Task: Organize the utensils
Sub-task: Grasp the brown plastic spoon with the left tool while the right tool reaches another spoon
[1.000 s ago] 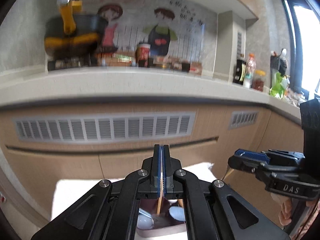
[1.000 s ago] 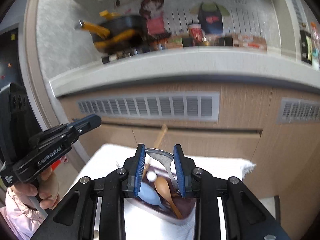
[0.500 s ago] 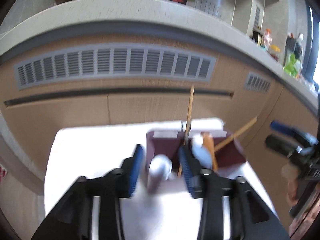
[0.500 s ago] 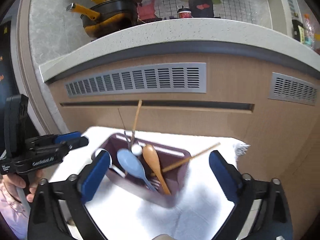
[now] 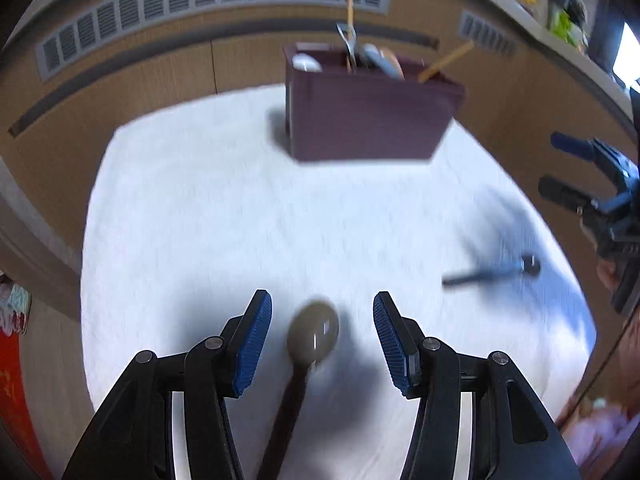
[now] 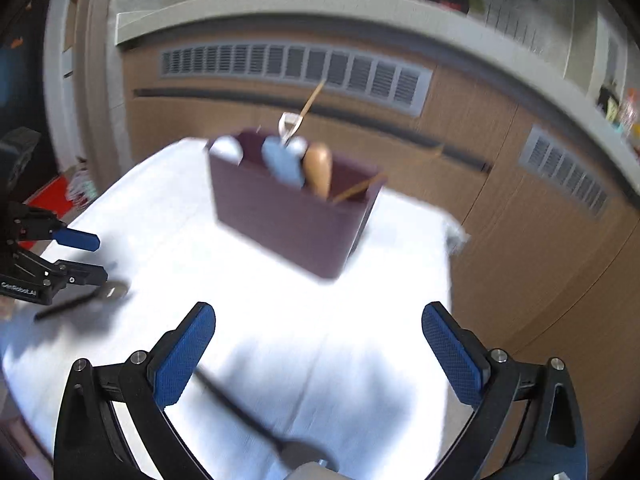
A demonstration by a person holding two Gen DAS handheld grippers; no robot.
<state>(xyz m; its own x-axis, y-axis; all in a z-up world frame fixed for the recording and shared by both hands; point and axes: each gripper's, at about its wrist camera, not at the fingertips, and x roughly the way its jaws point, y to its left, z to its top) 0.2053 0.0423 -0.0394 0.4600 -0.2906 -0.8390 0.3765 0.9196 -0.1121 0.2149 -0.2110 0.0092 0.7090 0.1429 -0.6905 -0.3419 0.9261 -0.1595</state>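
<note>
We hold our left gripper (image 5: 322, 338) tilted down over the white-clothed surface (image 5: 208, 208), its fingers (image 5: 256, 336) opening, with a dark-handled spoon (image 5: 312, 336) lying on the cloth between them; the pads stand clear of its grey bowl. Our right gripper (image 6: 318, 356) has its fingers (image 6: 184, 354) spread wide, gripping nothing; a second dark utensil (image 6: 256, 424) lies on the cloth below them, blurred. Farther back on the surface stands the maroon holder (image 6: 288, 212), upright, with a pale blue spoon (image 6: 282, 162), a wooden spoon (image 6: 318, 168) and thin wooden sticks leaning in it. Behind it are wooden cabinet fronts (image 6: 500, 184).
</note>
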